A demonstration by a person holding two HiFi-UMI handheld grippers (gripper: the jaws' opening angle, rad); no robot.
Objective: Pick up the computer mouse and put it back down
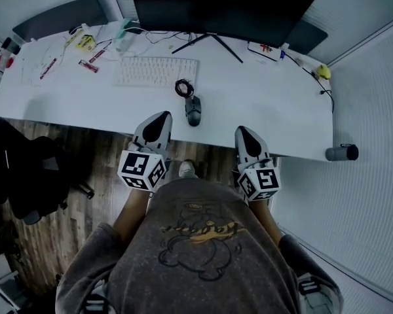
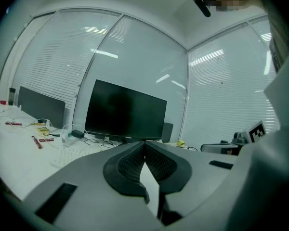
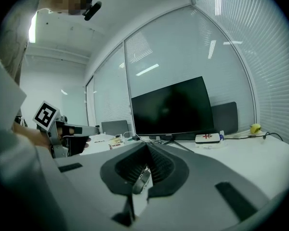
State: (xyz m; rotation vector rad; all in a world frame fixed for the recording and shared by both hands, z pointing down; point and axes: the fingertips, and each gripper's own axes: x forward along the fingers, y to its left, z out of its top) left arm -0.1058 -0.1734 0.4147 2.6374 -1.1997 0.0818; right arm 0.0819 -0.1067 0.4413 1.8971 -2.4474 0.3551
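Observation:
The dark computer mouse (image 1: 193, 110) lies on the white desk (image 1: 65, 97) near its front edge, and its coiled cable (image 1: 184, 87) sits just behind it. My left gripper (image 1: 165, 116) hovers over the desk's front edge, to the left of the mouse and apart from it, with its jaws shut and empty. My right gripper (image 1: 240, 131) is at the edge to the right of the mouse, also shut on nothing. In the left gripper view the left gripper's (image 2: 144, 142) jaws meet at the tips. In the right gripper view the mouse (image 3: 140, 179) shows below the right gripper's (image 3: 146, 145) closed tips.
A white keyboard (image 1: 156, 70) lies behind the mouse in front of a large dark monitor (image 1: 216, 5). Small clutter and cables (image 1: 85, 48) fill the back left. A white box (image 1: 265, 50), a yellow object (image 1: 323, 71) and a grey cylinder (image 1: 341, 153) are at the right. A black chair (image 1: 26, 175) stands left.

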